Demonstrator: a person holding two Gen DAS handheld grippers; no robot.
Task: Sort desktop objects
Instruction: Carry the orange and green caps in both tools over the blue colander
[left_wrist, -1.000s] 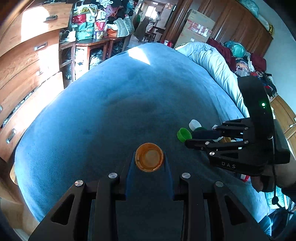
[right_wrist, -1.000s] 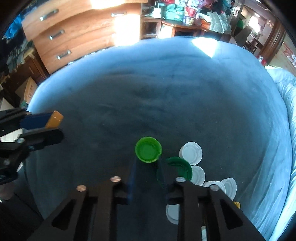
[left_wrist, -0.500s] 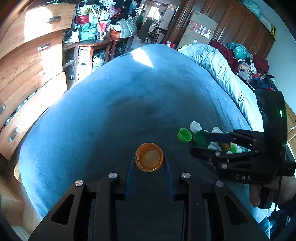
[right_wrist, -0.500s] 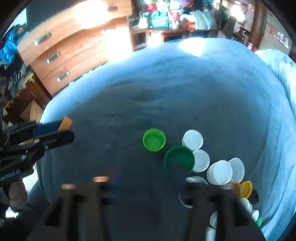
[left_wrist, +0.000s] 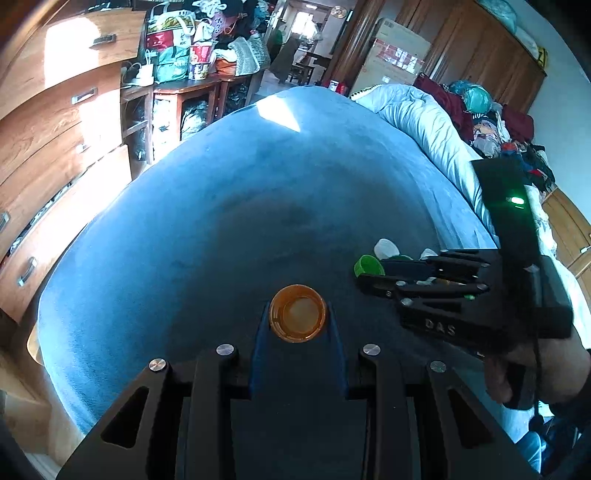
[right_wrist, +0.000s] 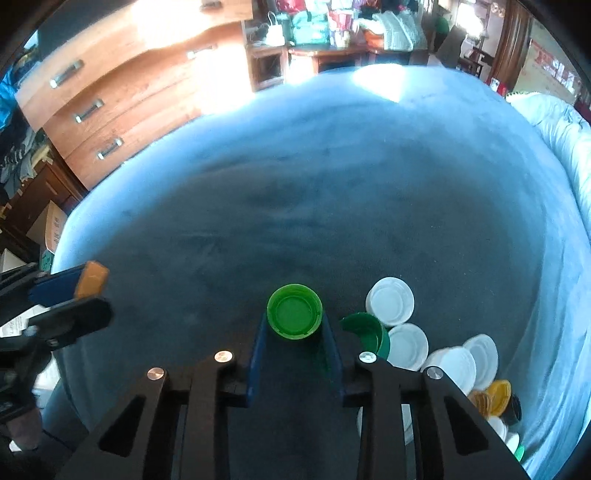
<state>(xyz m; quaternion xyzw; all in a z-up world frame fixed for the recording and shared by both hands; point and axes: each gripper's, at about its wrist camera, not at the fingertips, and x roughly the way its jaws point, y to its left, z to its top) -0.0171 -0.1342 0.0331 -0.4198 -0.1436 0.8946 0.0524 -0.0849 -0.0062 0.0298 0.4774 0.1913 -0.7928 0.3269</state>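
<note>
My left gripper (left_wrist: 297, 319) is shut on an orange bottle cap (left_wrist: 297, 313) and holds it over the blue bedspread (left_wrist: 229, 206). In the right wrist view that gripper (right_wrist: 74, 295) and the orange cap (right_wrist: 92, 284) show at the left edge. My right gripper (right_wrist: 294, 321) has its blue pads on both sides of a light green cap (right_wrist: 294, 311) that lies open side up on the spread. In the left wrist view the right gripper (left_wrist: 373, 271) is at the right, with the green cap (left_wrist: 367, 265) at its tips.
A pile of caps lies right of my right gripper: a dark green cap (right_wrist: 365, 332), several white caps (right_wrist: 390, 301) and yellow caps (right_wrist: 498, 395). A wooden chest of drawers (right_wrist: 110, 110) stands beyond the bed's left edge. A folded light quilt (left_wrist: 417, 122) lies at the far right.
My right gripper rose away from the light green cap, then came back down around it. My left gripper kept hold of the orange cap and barely moved.
</note>
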